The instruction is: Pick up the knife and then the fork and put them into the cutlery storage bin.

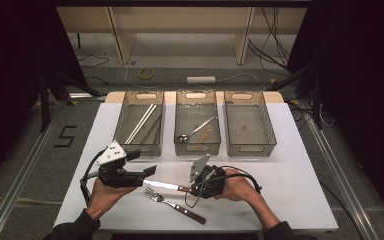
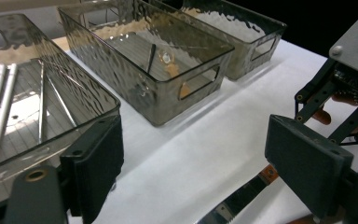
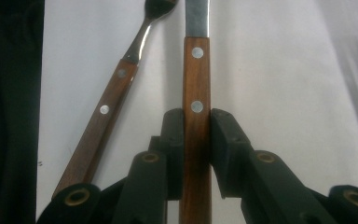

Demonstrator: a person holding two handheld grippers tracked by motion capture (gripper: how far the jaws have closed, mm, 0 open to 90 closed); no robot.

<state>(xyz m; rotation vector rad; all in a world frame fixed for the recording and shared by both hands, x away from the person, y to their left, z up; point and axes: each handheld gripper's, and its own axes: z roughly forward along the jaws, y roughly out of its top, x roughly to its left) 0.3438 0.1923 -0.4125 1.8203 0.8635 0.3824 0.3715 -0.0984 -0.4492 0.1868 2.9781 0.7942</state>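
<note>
A wood-handled knife (image 1: 162,185) lies on the white table (image 1: 280,180), blade pointing left. My right gripper (image 1: 196,189) is shut on its handle; in the right gripper view the two pads (image 3: 226,135) press the knife handle (image 3: 196,74) from both sides. A matching fork (image 1: 174,204) lies just in front of the knife, and the fork (image 3: 116,88) rests beside the held handle. My left gripper (image 1: 142,164) hovers over the blade tip, open, with nothing between its pads (image 2: 95,168). The knife blade (image 2: 233,205) shows below and between those pads.
Three clear smoked bins stand in a row at the back. The left bin (image 1: 140,122) holds long pale sticks, the middle bin (image 1: 197,122) a spoon, and the right bin (image 1: 250,125) looks bare. The left bin's wall (image 2: 51,140) is close to my left gripper.
</note>
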